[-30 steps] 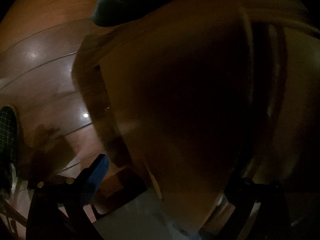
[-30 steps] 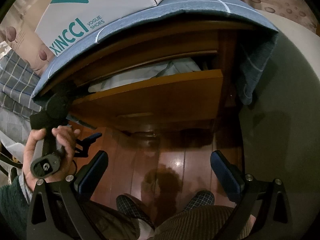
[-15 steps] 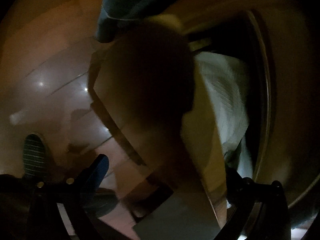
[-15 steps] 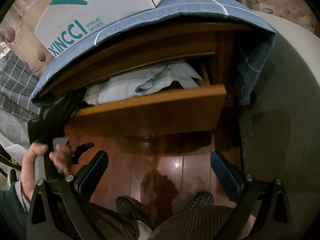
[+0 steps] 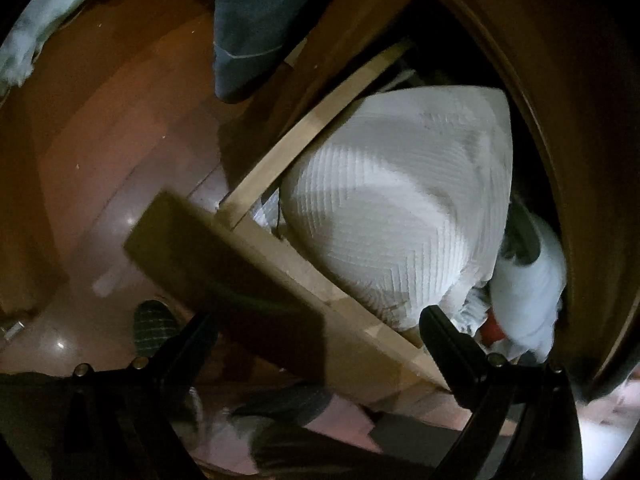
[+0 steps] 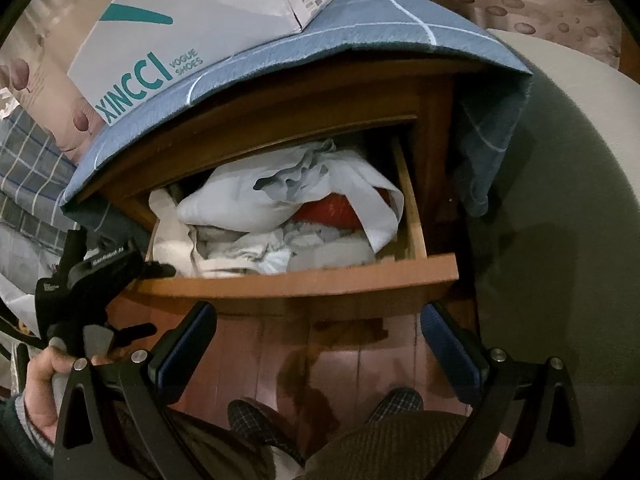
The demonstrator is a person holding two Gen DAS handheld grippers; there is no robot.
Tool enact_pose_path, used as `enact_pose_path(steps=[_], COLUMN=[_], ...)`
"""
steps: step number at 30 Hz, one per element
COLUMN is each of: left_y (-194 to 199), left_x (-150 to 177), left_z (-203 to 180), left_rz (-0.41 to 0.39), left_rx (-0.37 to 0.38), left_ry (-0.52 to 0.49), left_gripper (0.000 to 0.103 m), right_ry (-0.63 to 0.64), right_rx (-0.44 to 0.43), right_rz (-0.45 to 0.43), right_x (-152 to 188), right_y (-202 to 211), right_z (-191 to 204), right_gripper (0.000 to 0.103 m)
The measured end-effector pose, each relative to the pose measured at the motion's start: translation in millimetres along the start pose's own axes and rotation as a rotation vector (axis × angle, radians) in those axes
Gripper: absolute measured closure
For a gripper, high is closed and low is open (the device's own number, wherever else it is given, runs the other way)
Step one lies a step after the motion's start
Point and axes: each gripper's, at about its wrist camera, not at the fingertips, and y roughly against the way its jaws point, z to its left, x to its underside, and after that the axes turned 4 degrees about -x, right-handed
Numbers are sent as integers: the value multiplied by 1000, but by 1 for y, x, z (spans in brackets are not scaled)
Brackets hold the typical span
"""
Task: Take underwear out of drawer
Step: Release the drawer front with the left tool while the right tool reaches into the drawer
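the drawer [image 6: 304,280] of the wooden nightstand [image 6: 432,128] stood pulled out, heaped with pale laundry. the underwear could not be told apart for sure among the clothes; a loose grey-white garment [image 6: 280,196] lay on top of the heap, with something red [image 6: 332,210] showing under it toward the right side.

the right tongs [image 6: 316,344] hung in front of the drawer and below its front board, jaws spread wide with nothing between them, well apart from the clothes, above the wooden floor [image 6: 340,364].

the left tongs [image 6: 156,270], seen from the right wrist in a hand [image 6: 44,376], sat at the drawer's left front corner. from the left wrist view, the left tongs [image 5: 316,344] were open and empty, one finger outside the front board and the other over the drawer's inside, just beside a white ribbed cloth [image 5: 400,200] that filled most of the drawer [image 5: 280,248]. a pale blue piece [image 5: 528,280] lay bunched in the far corner beyond that finger.

a blue checked cloth [image 6: 360,28] covered the nightstand top, carrying a shoebox [image 6: 192,28].
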Motion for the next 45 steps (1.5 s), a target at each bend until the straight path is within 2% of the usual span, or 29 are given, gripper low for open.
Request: enact_pose_path(steps=[4,14,19,25,29,32,35,41,45], left_y=[9,5,1,3,4,4,-3,2,13], left_x=[9,27,25,37,39,40,32,32,33], left_z=[-4,-4,-3,-10,-17,-22,-10,-17,-20], left_rz=[-7,1,-1,-22,-29,-29,-28,-49,-69], left_rx=[-79,-126,-142,-178,-189,-195,-201,-266,-276], left_ry=[-80,-152,-165,-236,-246,-234,-231,-237,-246], left_gripper=[0,0,0,0,0,0,0,2,2], right_ry=[-5,-5,20,72,160,278,383,572,648], right_rx=[3,3,2,-4,-12,3,18,40,46], right_rz=[-3,4,25,57,106,145,164,195,224], right_x=[-1,-1,-2,-2,-1,0,-1,-9,-16], right_y=[0,1,-2,-6,-12,-16,-21,-36,-49], right_z=[-1,1,6,14,27,41,56,80,87], right_gripper=[2,2,2,2,2,2,2,2,2])
